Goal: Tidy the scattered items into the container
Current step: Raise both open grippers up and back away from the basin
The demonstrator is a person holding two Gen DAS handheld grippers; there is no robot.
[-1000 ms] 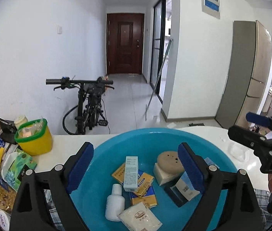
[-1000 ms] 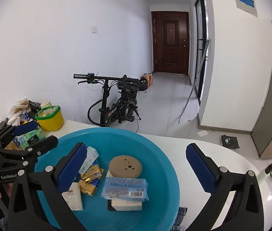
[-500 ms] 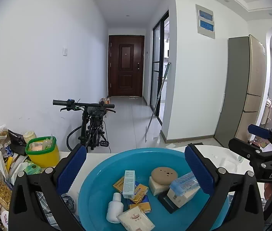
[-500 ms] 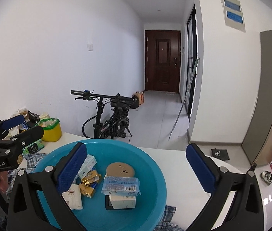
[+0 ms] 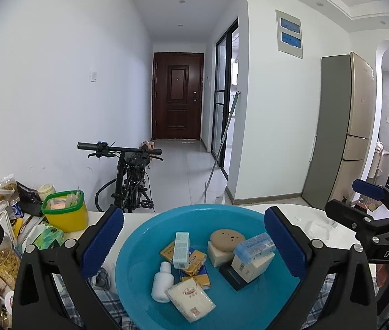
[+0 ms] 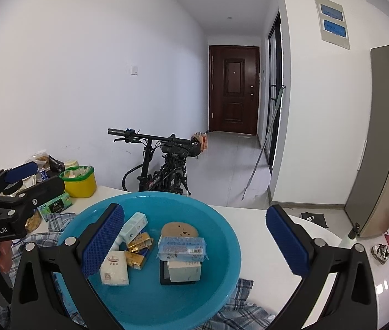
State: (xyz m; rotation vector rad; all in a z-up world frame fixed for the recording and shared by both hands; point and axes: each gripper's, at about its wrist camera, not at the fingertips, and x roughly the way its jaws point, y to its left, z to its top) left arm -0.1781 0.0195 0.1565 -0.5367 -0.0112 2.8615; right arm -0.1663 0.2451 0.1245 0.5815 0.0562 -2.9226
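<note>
Blue basin [image 5: 139, 250] on white table, items piled inside. Left gripper [image 5: 191, 243] and right gripper [image 6: 194, 243] above basin, jaws spread wide, both empty. Probably done; keep clear of basin rim, check plaid cloth [image 6: 46, 220] beside basin for strays.

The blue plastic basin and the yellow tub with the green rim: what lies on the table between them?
In the right wrist view, a green patterned packet and crumpled checked cloth lie between blue basin and yellow tub.
</note>
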